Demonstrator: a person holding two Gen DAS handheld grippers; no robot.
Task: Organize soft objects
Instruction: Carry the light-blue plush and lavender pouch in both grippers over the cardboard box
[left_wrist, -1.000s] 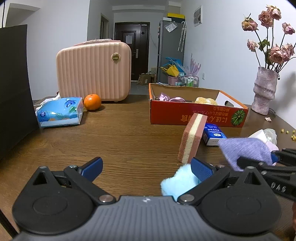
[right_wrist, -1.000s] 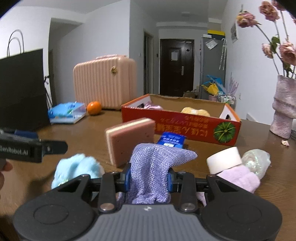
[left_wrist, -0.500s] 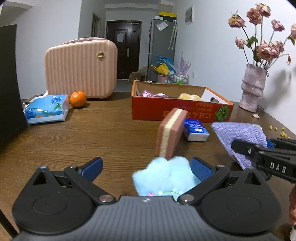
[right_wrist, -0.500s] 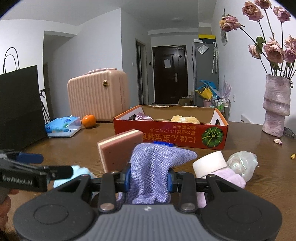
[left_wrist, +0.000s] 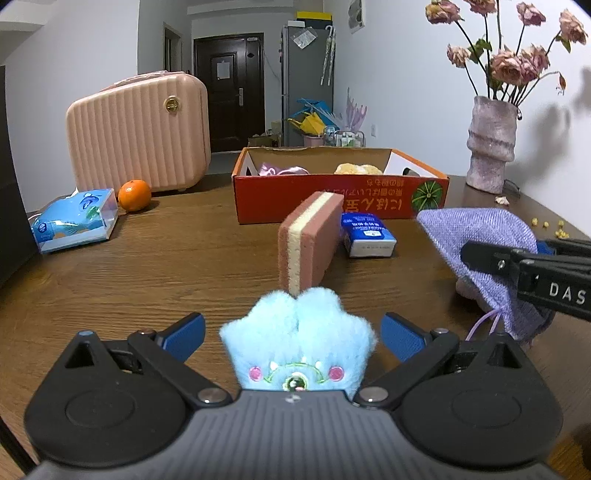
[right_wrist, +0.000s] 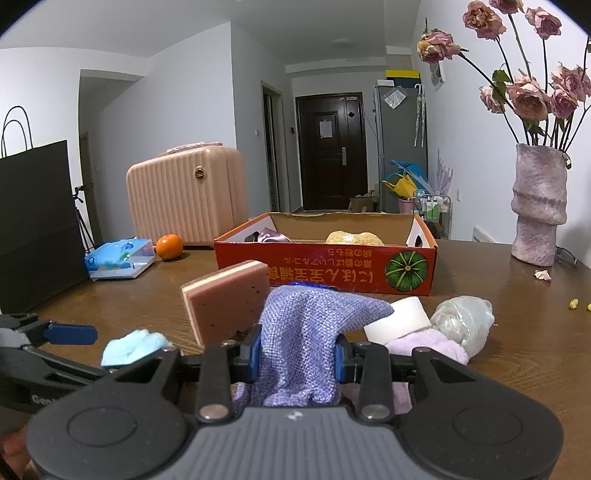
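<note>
A home, seen from the living or dining area of a flat. A wooden counter (left_wrist: 155, 258) carries household odds and ends: a vase (right_wrist: 539, 206) of dried roses at 2 o'clock, a pink suitcase (left_wrist: 136, 133) with an orange (left_wrist: 135, 195) and a tissue pack (left_wrist: 74, 221) at 10 o'clock, a fruit box (left_wrist: 340, 192) at 12. Behind it a hallway runs to a dark front door (right_wrist: 328, 147), with a fridge (right_wrist: 400, 144) beside it, umbrellas hung on its side. White plastered walls and a black shopping bag (right_wrist: 33, 221) at 9 o'clock complete the domestic look.
</note>
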